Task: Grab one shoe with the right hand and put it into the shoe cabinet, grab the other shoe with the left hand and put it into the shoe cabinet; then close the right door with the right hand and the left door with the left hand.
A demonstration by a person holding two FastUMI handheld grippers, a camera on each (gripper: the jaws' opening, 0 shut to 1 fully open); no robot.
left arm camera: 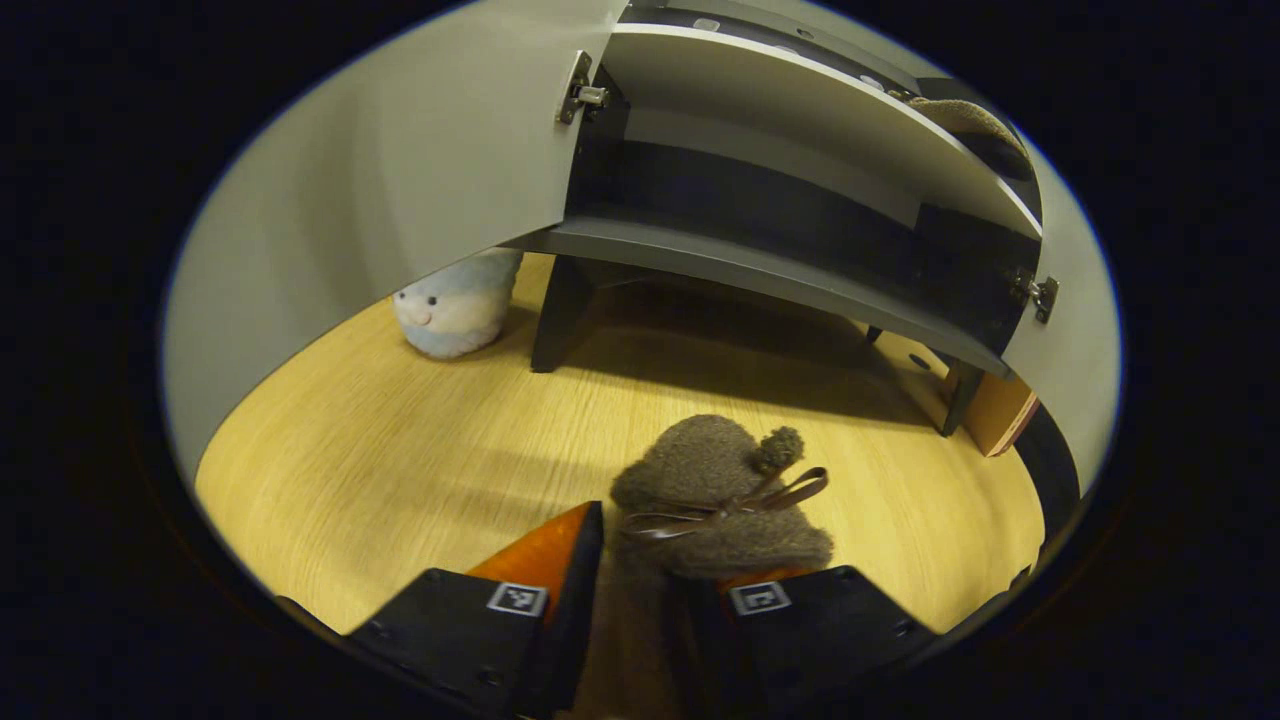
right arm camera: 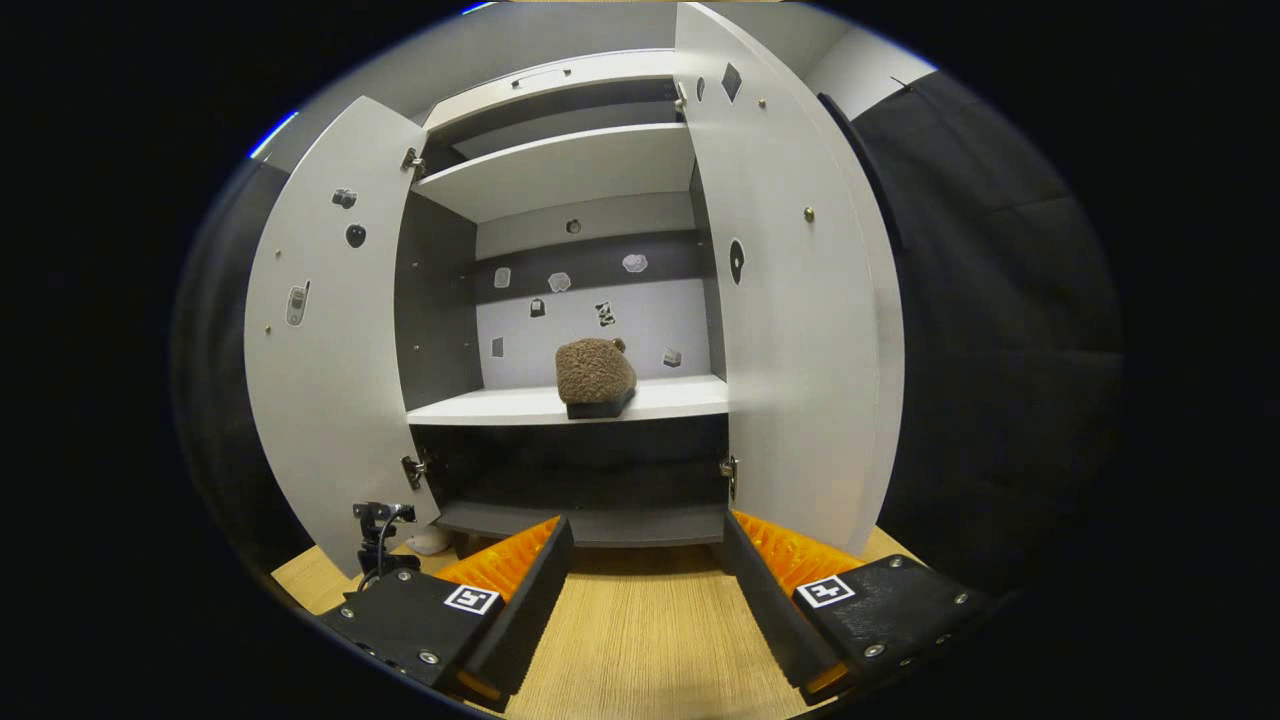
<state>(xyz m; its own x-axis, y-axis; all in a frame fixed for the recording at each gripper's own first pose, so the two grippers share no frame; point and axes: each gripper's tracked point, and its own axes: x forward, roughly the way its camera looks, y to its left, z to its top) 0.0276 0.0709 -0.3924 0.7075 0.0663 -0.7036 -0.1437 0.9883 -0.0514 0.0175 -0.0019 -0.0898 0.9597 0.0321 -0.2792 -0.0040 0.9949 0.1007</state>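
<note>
Low in the left gripper view, the left gripper [left arm camera: 645,590] has its jaws closed on the second fuzzy shoe [left arm camera: 715,500], held over the wooden floor [left arm camera: 400,470] in front of the shoe cabinet [left arm camera: 760,270], with a plush toy [left arm camera: 458,305] beside the cabinet's leg. Over in the right gripper view, the right gripper [right arm camera: 645,590] hangs wide and empty before the cabinet, the first shoe [right arm camera: 596,376] resting on its middle shelf [right arm camera: 480,406], both doors open. Likely risk: a soft heel grip lets the shoe sag and catch a shelf edge.
</note>
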